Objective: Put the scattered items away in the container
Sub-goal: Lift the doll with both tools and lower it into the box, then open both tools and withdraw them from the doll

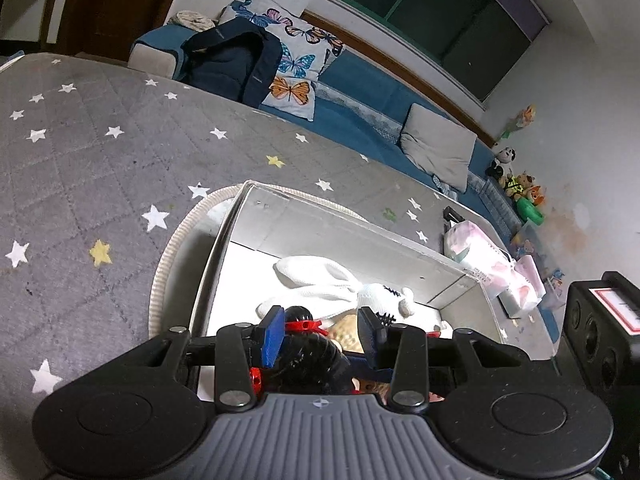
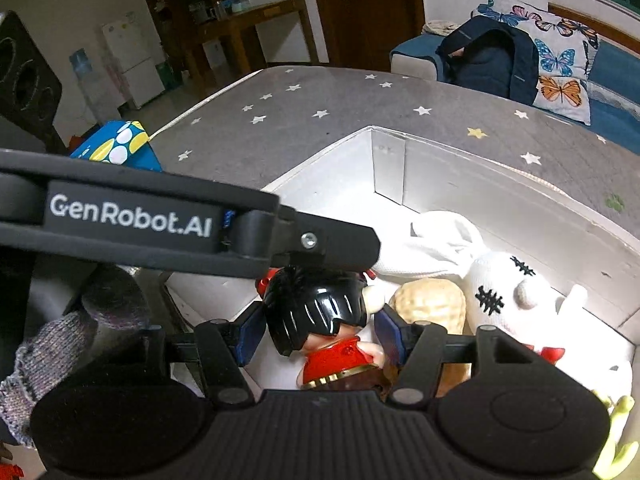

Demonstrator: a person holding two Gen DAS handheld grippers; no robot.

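Glossy black-haired, red-robed doll figurine (image 2: 320, 320) lies in my white box (image 2: 500, 184); my right gripper (image 2: 320, 332) and left gripper (image 1: 320, 332) gape around it.

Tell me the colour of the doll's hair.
Glossy black hair on the doll; clearest in the right wrist view.

My left wrist camera looks down along its fingers into the white box (image 1: 224, 256), close above it, tilted toward the sofa (image 1: 360, 92). My right one hovers equally near, facing the same box (image 2: 388, 168); both share the white rabbit (image 1: 340, 284) (image 2: 500, 288)
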